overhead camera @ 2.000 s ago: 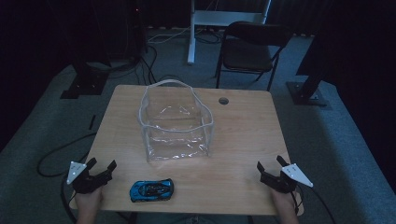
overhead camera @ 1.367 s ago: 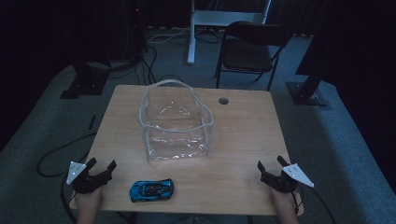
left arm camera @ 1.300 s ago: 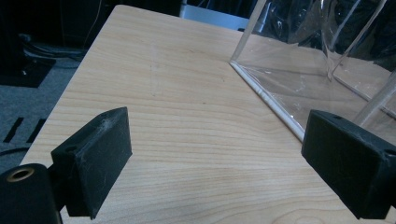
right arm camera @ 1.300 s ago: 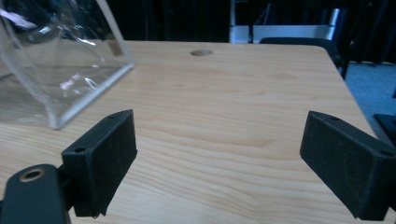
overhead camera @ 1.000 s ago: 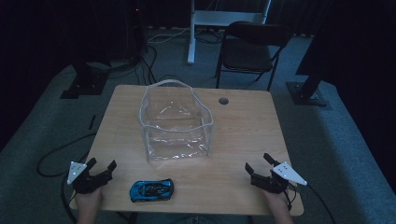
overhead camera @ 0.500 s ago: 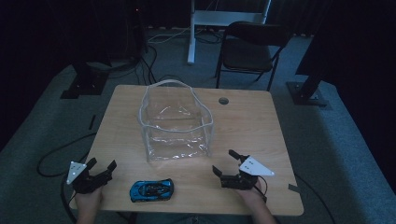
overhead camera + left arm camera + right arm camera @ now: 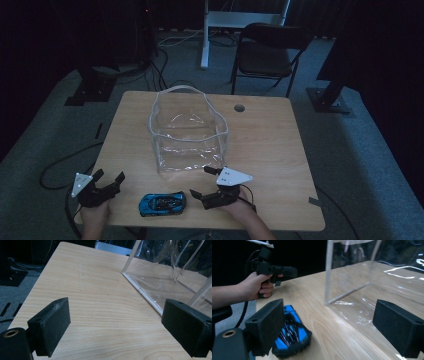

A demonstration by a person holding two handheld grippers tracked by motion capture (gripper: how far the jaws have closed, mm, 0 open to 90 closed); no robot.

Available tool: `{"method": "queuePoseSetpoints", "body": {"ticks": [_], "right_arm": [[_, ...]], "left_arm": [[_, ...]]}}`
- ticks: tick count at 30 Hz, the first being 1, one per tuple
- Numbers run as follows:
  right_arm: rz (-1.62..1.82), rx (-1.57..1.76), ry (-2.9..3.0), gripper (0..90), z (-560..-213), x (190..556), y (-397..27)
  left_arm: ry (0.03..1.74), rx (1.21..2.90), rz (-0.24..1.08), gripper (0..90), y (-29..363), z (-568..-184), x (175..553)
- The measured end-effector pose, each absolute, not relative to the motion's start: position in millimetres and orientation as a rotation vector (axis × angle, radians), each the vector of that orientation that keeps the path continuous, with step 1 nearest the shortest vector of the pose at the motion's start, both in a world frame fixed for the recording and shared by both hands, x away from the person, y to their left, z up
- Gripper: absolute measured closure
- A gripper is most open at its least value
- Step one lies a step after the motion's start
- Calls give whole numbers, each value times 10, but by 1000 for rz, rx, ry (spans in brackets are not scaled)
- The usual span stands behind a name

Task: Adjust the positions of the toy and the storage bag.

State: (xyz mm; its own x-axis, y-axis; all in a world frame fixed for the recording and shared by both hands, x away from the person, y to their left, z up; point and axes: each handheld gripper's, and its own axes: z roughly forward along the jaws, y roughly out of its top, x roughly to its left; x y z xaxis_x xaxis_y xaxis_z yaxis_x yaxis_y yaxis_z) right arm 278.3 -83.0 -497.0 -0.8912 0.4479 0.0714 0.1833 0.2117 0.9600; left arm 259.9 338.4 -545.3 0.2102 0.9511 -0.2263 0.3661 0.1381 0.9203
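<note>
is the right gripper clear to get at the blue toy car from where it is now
Probably yes. The right gripper is open just right of the blue toy car, with bare table between them. The clear bag stands behind, out of the way.

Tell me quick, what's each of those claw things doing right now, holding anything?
Left gripper: jaws open, holding nothing, resting near the table's corner.
Right gripper: jaws open, holding nothing, beside the blue toy car.
</note>
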Motion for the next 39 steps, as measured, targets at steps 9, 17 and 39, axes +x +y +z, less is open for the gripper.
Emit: {"method": "queuePoseSetpoints", "body": {"ticks": [9,17,39], "right_arm": [[1694,500,2431,100,-4972,2870,-366],[1572,360,2588,99,-4949,2908,46],[954,84,2999,100,-5128,2914,806]], "left_arm": [[1344,1425,693,90,3383,-5453,2601],[1342,1424,688,90,3388,-5454,2604],[1337,1422,670,90,3404,-5456,2604]]}}
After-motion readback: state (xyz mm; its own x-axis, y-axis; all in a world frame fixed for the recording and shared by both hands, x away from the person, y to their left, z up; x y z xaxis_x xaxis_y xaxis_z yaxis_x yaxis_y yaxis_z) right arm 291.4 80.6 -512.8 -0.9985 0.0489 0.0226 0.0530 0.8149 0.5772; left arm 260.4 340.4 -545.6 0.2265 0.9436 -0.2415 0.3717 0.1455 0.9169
